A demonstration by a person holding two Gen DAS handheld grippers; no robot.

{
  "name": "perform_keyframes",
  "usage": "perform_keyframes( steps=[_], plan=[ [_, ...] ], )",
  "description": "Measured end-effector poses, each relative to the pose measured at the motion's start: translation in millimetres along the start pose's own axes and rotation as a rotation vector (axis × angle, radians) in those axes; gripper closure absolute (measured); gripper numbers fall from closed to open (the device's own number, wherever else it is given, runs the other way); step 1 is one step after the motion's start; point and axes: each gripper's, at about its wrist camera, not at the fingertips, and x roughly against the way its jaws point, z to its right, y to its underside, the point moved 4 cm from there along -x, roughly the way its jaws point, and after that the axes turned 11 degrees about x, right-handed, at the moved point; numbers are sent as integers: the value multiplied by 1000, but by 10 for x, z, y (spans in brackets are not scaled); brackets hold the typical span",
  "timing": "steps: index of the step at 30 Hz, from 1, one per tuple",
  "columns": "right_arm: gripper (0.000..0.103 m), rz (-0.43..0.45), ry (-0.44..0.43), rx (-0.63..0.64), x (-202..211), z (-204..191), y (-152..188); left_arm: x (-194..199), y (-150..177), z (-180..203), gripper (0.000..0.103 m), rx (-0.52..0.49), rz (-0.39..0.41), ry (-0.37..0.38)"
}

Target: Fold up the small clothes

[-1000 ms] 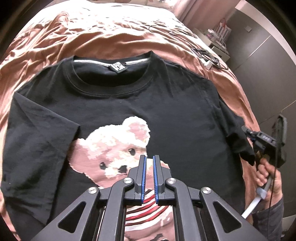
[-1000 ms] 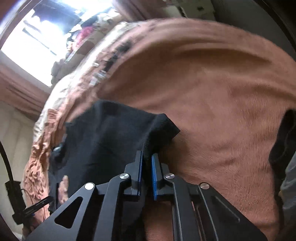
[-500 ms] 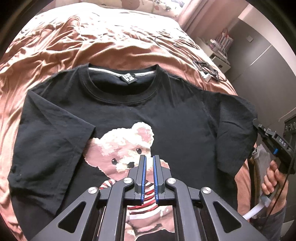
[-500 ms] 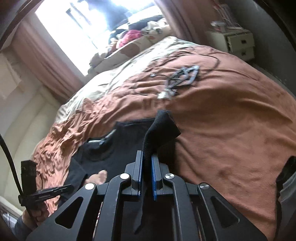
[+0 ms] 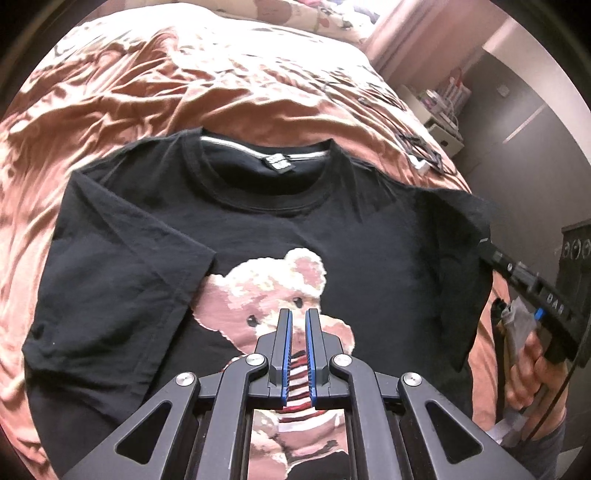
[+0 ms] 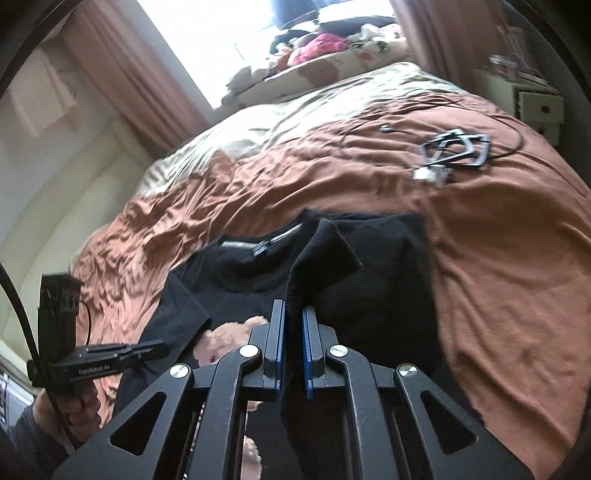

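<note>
The left gripper (image 5: 298, 321) points steeply downward, its blue-padded jaws drawn nearly together with only a thin slit between them and nothing caught there. The right gripper (image 6: 293, 317) tilts down more gently, jaws clamped on a fold of black cloth that stands up past its fingertips. Each tool is held by a bare hand (image 5: 532, 373) wrapped around its rear handle, a dark sleeve at the wrist.

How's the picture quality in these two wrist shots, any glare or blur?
Left wrist view: sharp on the black t-shirt, glare washing out the bedspread at top. Right wrist view: window blown out white, cables slightly smeared, edges bent by the fisheye.
</note>
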Motion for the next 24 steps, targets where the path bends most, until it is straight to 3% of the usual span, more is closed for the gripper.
perform_keyframes(
  steps=[4,6,7,8,9,11,18,24],
  plan=[
    [92,-44,-16,34,-224,-92,-19,-40,-27,-137,96,17,-4,-16],
    [77,-67,-46,34,-290,-82,-9,-54,-36,-192,94,24,-3,-17],
    [60,-68,-40,29,-293,-71,-10,-66,-42,-218,91,30,0,-21],
    [52,-62,-27,15,-274,-26,-8,-76,-46,-233,82,32,3,-27],
    [52,-52,-28,4,-251,9,-6,-87,-50,-241,71,34,9,-31],
    [52,-43,-25,-23,-200,129,20,-118,-54,-226,62,38,21,-31],
    [52,-68,113,-87,-124,607,217,-338,-7,40,61,14,-4,3],
    [79,-118,183,-112,-282,820,362,-502,76,185,61,-18,-29,5]
  ],
)
